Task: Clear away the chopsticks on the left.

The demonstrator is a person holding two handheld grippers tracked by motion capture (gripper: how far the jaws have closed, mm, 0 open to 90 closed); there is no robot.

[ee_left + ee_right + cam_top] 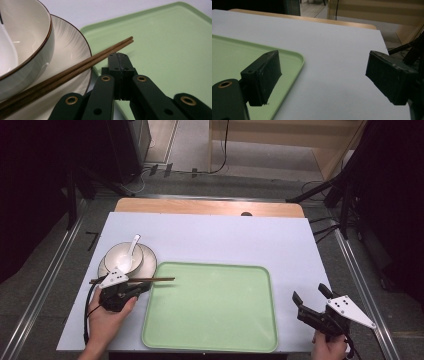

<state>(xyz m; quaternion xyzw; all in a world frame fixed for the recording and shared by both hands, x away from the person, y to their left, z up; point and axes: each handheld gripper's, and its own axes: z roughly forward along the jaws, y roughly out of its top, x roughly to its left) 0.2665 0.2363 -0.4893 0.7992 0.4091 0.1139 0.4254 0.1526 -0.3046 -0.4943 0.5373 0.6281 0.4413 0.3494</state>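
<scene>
Chopsticks [134, 280], a dark brown pair, lay across the near rim of the ribbed plate [148, 265] with their tips reaching out over the left edge of the green tray [210, 307]. We judged the step in hand to be the pick-up of this pair, probably to set it on the tray. Our left gripper [142, 288] sat just beside them, on the near side. Its fingers were pressed together with nothing between them, and the sticks ran past just beyond the tips. Whether the tips brushed the wood we could not tell. We judged that the next move called for parting those fingers, bringing them around both sticks near the middle, and closing so the pair lifted as one without rolling off the plate. Our right gripper [311, 295] waited well apart, by the tray's right edge, with its fingers spread wide and empty. From the high view we got the whole layout: a cream bowl [123, 256] standing on the plate, a white spoon [127, 256] resting in it, and the white sheet over the desk [210, 240]. In the left gripper view we saw how close the sticks passed to the bowl's wall. In the right gripper view we saw the tray's corner and bare sheet between the spread fingers.
</scene>
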